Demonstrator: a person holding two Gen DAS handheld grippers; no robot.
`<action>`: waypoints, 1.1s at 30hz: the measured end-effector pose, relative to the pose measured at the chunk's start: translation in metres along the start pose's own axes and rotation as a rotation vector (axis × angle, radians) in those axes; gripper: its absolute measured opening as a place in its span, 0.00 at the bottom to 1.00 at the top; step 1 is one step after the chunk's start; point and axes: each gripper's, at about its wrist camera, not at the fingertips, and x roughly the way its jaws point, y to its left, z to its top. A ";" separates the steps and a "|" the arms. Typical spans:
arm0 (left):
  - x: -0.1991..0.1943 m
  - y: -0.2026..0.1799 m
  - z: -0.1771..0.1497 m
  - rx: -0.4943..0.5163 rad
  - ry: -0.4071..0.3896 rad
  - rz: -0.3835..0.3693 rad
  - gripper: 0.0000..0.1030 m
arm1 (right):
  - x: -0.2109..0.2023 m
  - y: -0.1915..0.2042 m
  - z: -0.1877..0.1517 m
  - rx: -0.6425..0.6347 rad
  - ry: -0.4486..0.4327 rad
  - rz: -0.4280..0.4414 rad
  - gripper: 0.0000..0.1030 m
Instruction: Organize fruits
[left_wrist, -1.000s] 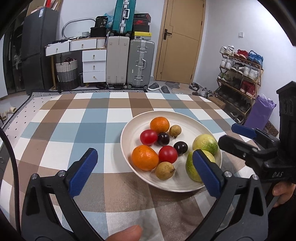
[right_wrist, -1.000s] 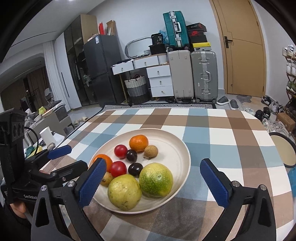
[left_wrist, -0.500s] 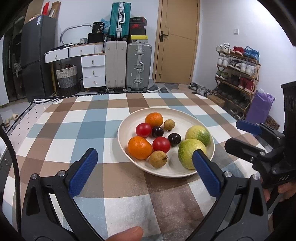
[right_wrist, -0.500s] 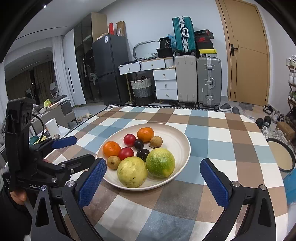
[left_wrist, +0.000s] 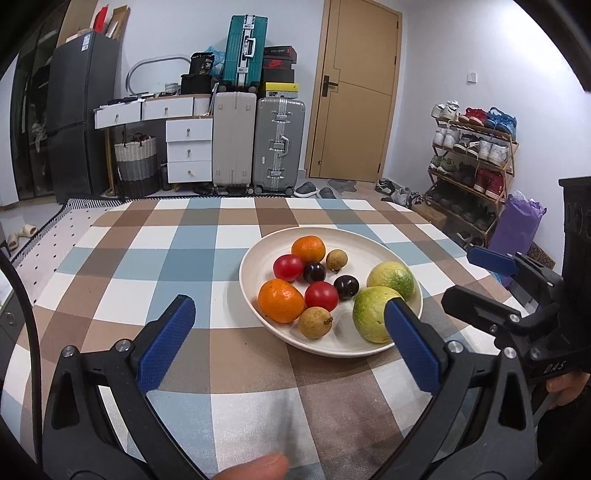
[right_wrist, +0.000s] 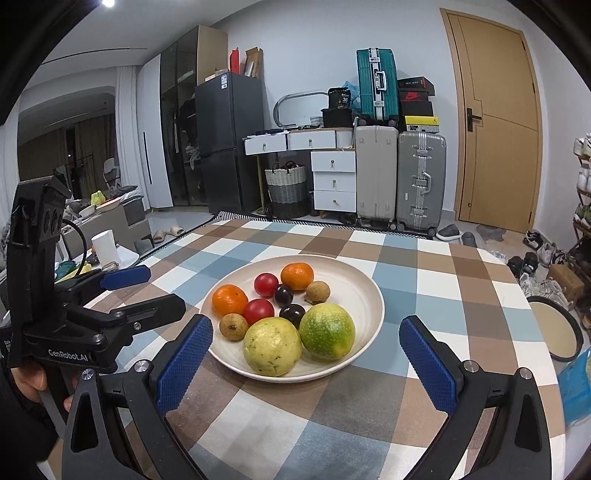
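Both claws hang wide apart and empty over the checked tabletop (right_wrist: 406, 266): the left claw (left_wrist: 288, 332) low in its frame, the right claw (right_wrist: 306, 354) low in its own. The fruits sit together in the white plate (right_wrist: 362, 291) at centre frame: two oranges (right_wrist: 297, 276), two red tomatoes (right_wrist: 266, 284), dark plums, brown longans, and two big green-yellow guavas (right_wrist: 327, 331) at the near rim. The risk, as I judge it: round fruit packed close, so a pinch on one small plum (right_wrist: 283, 294) could nudge its neighbours rolling, or a claw tip could catch the shallow rim and tip the plate. Compared with a second ago, both claws have pulled back and levelled out; the plate now sits further off in each view.
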 end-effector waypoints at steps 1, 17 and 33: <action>-0.001 -0.001 0.000 0.006 -0.003 0.001 0.99 | 0.000 0.000 0.000 0.001 -0.001 0.000 1.00; -0.003 -0.005 0.000 0.008 -0.010 0.003 0.99 | -0.003 0.000 0.000 0.008 -0.006 0.004 1.00; -0.003 -0.004 -0.001 0.008 -0.009 0.003 0.99 | -0.003 -0.002 0.002 0.016 -0.006 0.006 1.00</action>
